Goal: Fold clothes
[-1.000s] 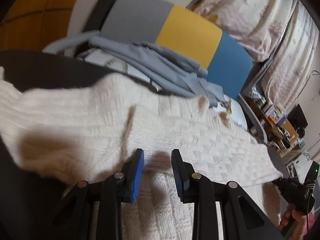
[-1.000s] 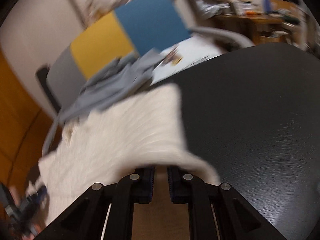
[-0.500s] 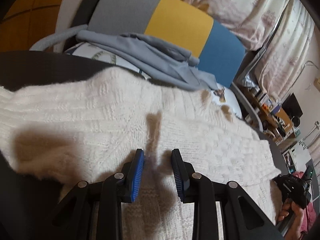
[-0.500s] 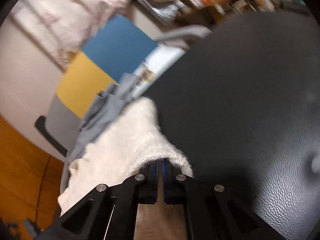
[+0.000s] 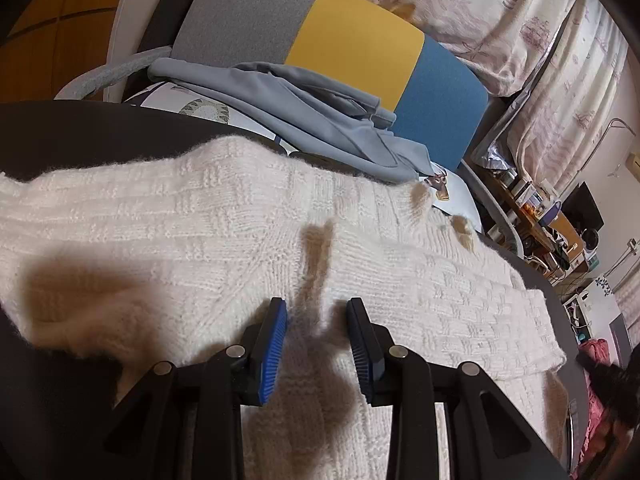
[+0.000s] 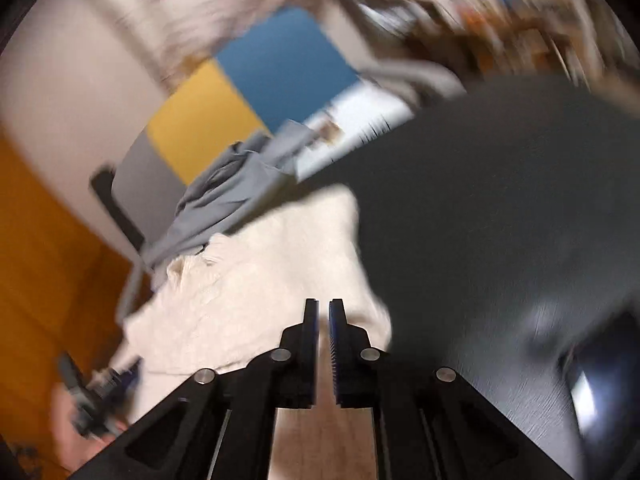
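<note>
A white knit sweater [image 5: 248,232] lies spread flat on the dark worktop [image 5: 80,132]. It fills the middle of the left wrist view. Its long side runs from the left edge of that picture to the lower right.

The left gripper [image 5: 316,344] hangs low over the sweater, near the bottom middle of the picture. Its jaws are opening a little. Nothing is between them, and I cannot tell if the tips touch the knit. The sweater stretches up and away from these jaws, and out to both sides.

In the right wrist view everything is blurry. The right gripper [image 6: 324,340] is at the bottom middle, and its jaws are opening with only a thin gap. No cloth is between them. The sweater [image 6: 260,280] lies above and to the left of these jaws, and its right edge is very near the tips. To the right there is only bare worktop [image 6: 500,220].

So the next fold probably goes across the short way. The left gripper sits over the middle of the sweater, so it looks nearer. The right one is at the edge.

A grey garment [image 5: 304,120] waits on the colourful chair [image 5: 352,36] behind.
</note>
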`<act>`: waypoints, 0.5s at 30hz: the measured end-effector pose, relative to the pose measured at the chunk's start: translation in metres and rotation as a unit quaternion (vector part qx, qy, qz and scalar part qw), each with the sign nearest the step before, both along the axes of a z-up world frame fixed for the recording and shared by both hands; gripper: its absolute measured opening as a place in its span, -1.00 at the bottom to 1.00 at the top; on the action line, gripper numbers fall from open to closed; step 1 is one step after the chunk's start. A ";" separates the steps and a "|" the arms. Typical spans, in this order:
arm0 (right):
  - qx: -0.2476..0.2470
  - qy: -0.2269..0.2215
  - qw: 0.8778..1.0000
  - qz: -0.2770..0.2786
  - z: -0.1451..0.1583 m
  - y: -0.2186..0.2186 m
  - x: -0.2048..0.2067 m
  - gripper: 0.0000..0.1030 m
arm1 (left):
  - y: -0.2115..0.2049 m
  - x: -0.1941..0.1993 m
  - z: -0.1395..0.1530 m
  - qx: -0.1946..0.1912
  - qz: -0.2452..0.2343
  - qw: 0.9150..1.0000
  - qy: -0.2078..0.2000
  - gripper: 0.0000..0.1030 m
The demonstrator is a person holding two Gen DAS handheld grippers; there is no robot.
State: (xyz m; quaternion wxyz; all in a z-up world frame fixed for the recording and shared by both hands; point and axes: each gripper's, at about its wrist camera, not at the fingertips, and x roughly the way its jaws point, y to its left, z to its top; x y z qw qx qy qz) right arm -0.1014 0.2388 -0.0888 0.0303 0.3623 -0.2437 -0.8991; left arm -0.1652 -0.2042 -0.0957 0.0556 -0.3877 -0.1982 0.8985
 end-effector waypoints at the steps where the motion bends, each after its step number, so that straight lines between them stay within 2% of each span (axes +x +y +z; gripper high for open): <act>1: 0.035 0.005 0.999 0.010 0.007 -0.005 -0.007 -0.22 | 0.000 0.000 0.000 0.000 0.000 1.000 0.000 -0.37; 2: 0.070 0.010 0.997 0.019 0.014 -0.011 -0.014 0.38 | 0.000 0.000 0.000 0.000 0.000 1.000 0.000 -0.37; 4: 0.127 -0.002 0.992 0.004 0.011 -0.018 -0.043 0.42 | -0.001 0.001 0.000 0.002 0.000 1.000 0.001 -0.38; 7: 0.171 -0.053 0.984 0.016 -0.008 -0.025 -0.093 0.27 | 0.000 0.001 0.000 0.003 0.001 1.000 0.001 -0.38; 8: 0.162 -0.072 0.984 0.021 -0.016 -0.021 -0.100 0.05 | 0.000 0.001 0.000 0.003 0.000 1.000 0.001 -0.38; 9: 0.152 -0.091 0.984 0.027 -0.024 -0.017 -0.107 -0.42 | 0.000 0.001 0.000 0.004 0.000 1.000 0.002 -0.38; 10: 0.129 -0.099 0.986 0.043 -0.030 -0.016 -0.112 -0.60 | -0.001 0.001 0.000 0.006 0.000 1.000 0.002 -0.38; 12: 0.124 -0.086 0.988 0.036 -0.029 -0.008 -0.111 -0.73 | -0.001 0.001 0.000 0.007 -0.002 1.000 0.003 -0.38; 14: 0.118 -0.073 0.990 0.017 -0.027 0.005 -0.110 -0.78 | 0.000 0.001 0.000 0.006 -0.003 1.000 0.003 -0.36; 15: 0.114 -0.068 0.991 0.003 -0.026 0.013 -0.110 -1.00 | 0.000 0.001 0.000 0.006 -0.004 1.000 0.004 -0.36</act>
